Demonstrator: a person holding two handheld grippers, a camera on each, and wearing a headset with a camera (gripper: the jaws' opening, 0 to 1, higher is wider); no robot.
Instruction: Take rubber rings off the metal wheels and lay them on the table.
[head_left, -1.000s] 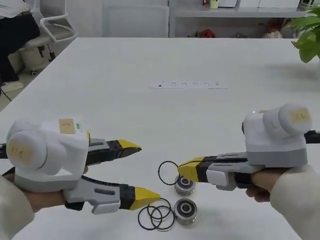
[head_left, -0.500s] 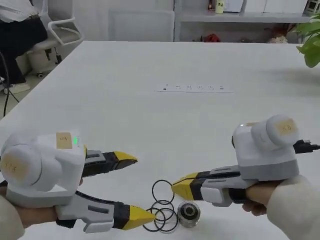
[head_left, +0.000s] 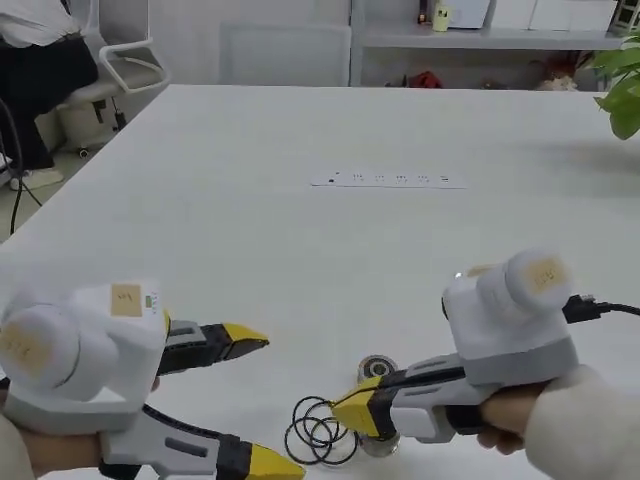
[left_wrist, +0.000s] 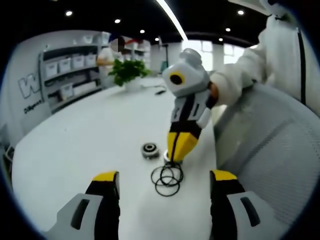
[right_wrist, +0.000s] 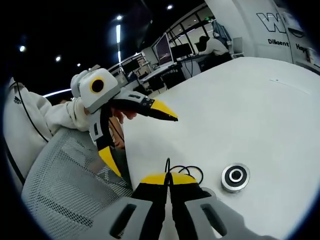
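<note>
Two wheels (head_left: 377, 367): one stands clear, the other is mostly hidden under the right gripper (head_left: 352, 410). About four rings (head_left: 318, 435) lie overlapped on the table (head_left: 300, 230) — hard to count. The right gripper tilts down, jaws closed, with a ring (right_wrist: 167, 165) seemingly pinched at its tips. The left gripper (head_left: 272, 402) sits beside the pile, jaws wide apart — its underside cut off by the frame.

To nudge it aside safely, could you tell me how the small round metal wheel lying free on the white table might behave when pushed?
The small round metal wheel lies flat on its face, so a push would probably slide it, not roll it. The smooth white table may let it skate. Being metal, it likely feels heavy for its size.
</note>
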